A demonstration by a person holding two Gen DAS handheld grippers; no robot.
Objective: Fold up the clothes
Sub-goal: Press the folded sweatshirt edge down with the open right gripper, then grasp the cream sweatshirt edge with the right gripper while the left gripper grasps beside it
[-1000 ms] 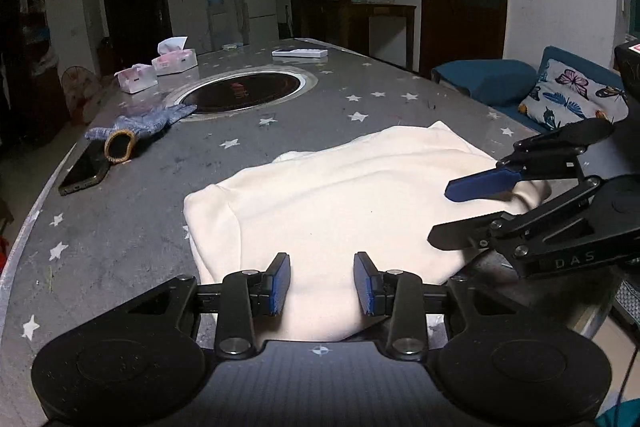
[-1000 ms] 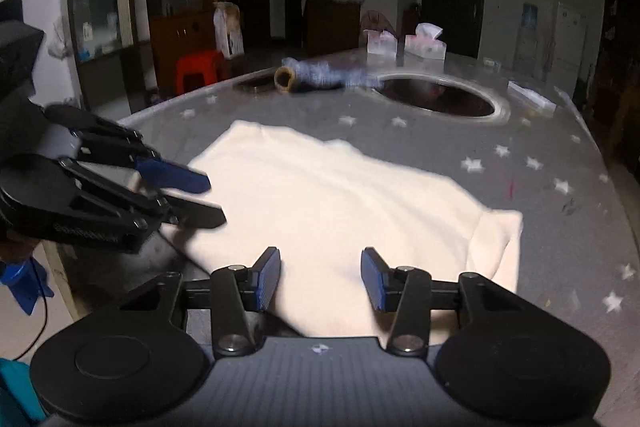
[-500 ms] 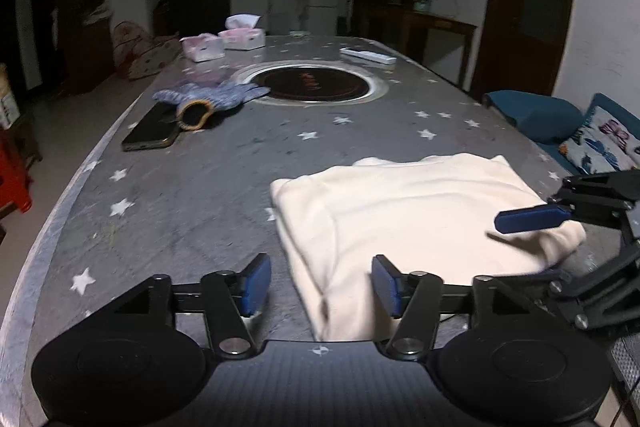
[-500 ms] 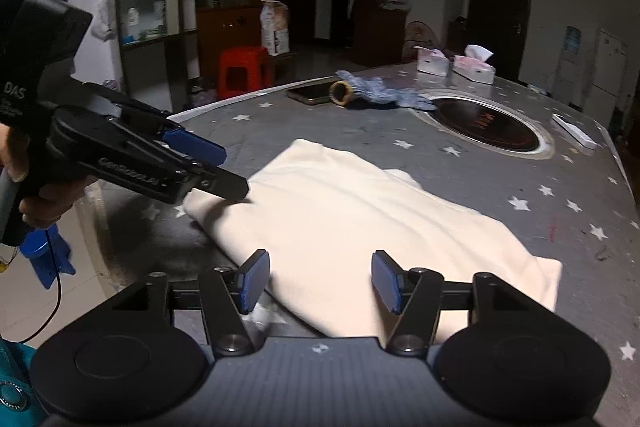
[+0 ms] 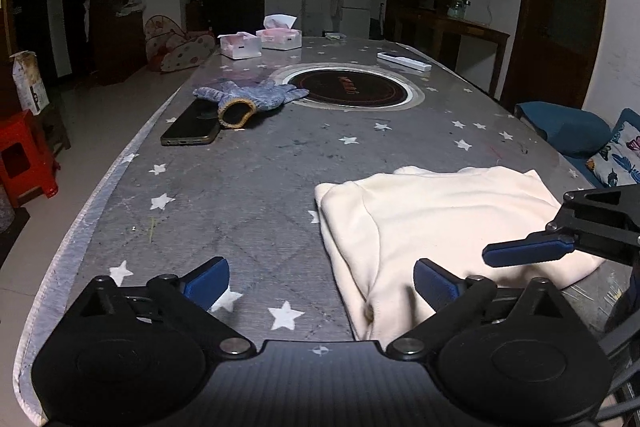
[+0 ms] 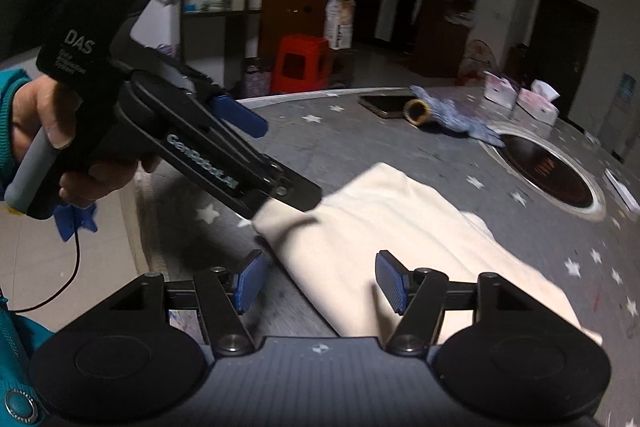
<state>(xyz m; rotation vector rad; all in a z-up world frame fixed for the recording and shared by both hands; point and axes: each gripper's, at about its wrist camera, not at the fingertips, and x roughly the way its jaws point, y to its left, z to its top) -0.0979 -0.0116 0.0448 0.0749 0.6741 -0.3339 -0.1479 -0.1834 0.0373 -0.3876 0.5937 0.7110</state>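
A folded cream garment lies flat on the grey star-patterned table, near its front right edge. My left gripper hangs over the garment's near left edge with its jaws opening wide; the pads press on nothing. In the right wrist view the same garment has its near edge between the opening jaws of my right gripper, also untouched by the pads. The left gripper's lower finger hovers at the garment's far corner, held by a hand. The right gripper's blue finger shows above the cloth.
A knitted glove and a dark phone lie at the far left, beside a round cooktop inset. Two tissue boxes and a white remote sit further back. A red stool stands off the left edge.
Both grippers' jaws have widened, the left one far more. The left view has swung so the garment now lies right of centre. The right gripper moved toward the garment's near corner.
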